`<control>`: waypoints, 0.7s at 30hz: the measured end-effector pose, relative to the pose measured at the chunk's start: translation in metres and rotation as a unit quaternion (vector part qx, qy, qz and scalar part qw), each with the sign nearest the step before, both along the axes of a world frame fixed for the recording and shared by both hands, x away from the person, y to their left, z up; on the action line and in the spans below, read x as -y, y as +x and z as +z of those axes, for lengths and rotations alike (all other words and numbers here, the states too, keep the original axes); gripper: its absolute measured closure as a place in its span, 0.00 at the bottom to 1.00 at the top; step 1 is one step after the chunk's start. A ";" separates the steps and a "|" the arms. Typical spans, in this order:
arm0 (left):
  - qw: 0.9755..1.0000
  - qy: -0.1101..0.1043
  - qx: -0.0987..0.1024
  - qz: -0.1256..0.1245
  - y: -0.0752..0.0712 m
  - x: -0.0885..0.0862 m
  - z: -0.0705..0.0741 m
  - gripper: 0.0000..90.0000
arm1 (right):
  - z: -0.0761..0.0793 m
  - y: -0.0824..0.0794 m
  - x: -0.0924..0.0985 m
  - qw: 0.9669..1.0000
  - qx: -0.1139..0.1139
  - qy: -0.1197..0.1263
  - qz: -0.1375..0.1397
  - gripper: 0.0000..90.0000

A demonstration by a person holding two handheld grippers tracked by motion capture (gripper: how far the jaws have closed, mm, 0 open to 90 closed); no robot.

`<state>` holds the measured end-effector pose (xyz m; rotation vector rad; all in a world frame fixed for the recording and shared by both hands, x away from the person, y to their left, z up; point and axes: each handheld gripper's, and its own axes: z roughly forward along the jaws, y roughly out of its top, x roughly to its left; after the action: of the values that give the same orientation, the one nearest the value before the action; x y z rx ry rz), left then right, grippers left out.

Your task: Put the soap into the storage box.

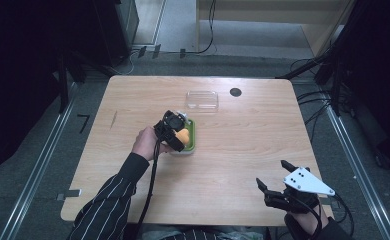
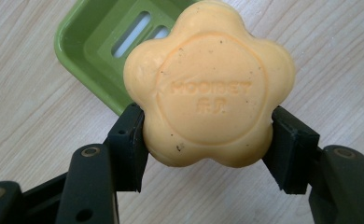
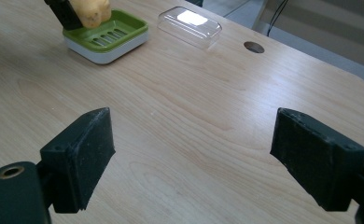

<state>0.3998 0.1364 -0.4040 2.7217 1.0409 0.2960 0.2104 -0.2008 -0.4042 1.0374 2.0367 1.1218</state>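
A flower-shaped orange soap [image 2: 210,84] with an embossed round centre sits clamped between the two black jaws of my left gripper [image 2: 209,142]. It hangs just above the corner of a green slotted soap dish [image 2: 94,35]. From above, the left gripper [image 1: 175,131] with the soap [image 1: 183,136] is over the dish [image 1: 192,137] near the table's middle. My right gripper [image 1: 272,176] rests at the table's near right edge, jaws wide apart with only bare wood between them [image 3: 192,140]. From there the dish [image 3: 106,35] and the soap [image 3: 90,11] lie far off at the upper left.
A clear plastic lid [image 1: 202,99] lies behind the dish, also seen as a lid [image 3: 189,25] in the right gripper view. A dark cable hole [image 1: 235,92] sits near the table's far edge. Cables run across the floor around the wooden table [image 1: 243,145].
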 end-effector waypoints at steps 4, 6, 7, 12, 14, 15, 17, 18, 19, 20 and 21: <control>1.000 -0.001 0.002 0.000 0.004 0.000 0.001 0.44 | 0.000 0.000 0.000 1.000 0.000 -0.001 0.000 0.15; 1.000 -0.002 0.000 0.001 0.005 0.000 0.000 0.44 | 0.000 0.000 0.000 1.000 0.001 0.000 0.001 0.15; 1.000 -0.003 0.001 0.000 0.006 0.000 -0.001 0.44 | 0.000 0.000 -0.001 1.000 0.002 -0.002 0.001 0.15; 1.000 -0.001 -0.003 0.001 0.010 -0.001 -0.002 0.44 | 0.000 0.000 -0.001 1.000 0.002 -0.002 0.000 0.15; 1.000 0.000 -0.003 0.002 0.012 -0.001 -0.002 0.44 | 0.000 0.000 -0.001 1.000 0.002 -0.002 0.001 0.15; 1.000 -0.001 -0.005 0.002 0.013 -0.001 -0.003 0.44 | 0.000 0.000 0.000 1.000 0.001 -0.002 0.000 0.15; 1.000 -0.002 -0.006 0.003 0.015 -0.002 -0.003 0.44 | 0.000 0.000 0.000 1.000 0.002 -0.002 0.000 0.15; 1.000 -0.001 -0.006 0.004 0.015 -0.002 -0.004 0.44 | 0.000 0.000 0.000 1.000 0.002 -0.002 0.000 0.15; 1.000 -0.001 -0.006 0.003 0.016 -0.003 -0.004 0.44 | 0.000 0.000 0.000 1.000 0.002 -0.002 0.000 0.15; 1.000 -0.001 -0.009 0.005 0.017 -0.003 -0.005 0.44 | 0.000 0.000 0.000 1.000 0.002 -0.002 0.000 0.15; 1.000 0.001 -0.008 0.004 0.018 -0.003 -0.005 0.44 | 0.000 0.000 0.000 1.000 0.002 -0.002 0.000 0.15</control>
<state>0.4176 0.1395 -0.4089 2.7258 1.0575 0.2764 0.2100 -0.2003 -0.4039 1.0325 2.0349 1.1183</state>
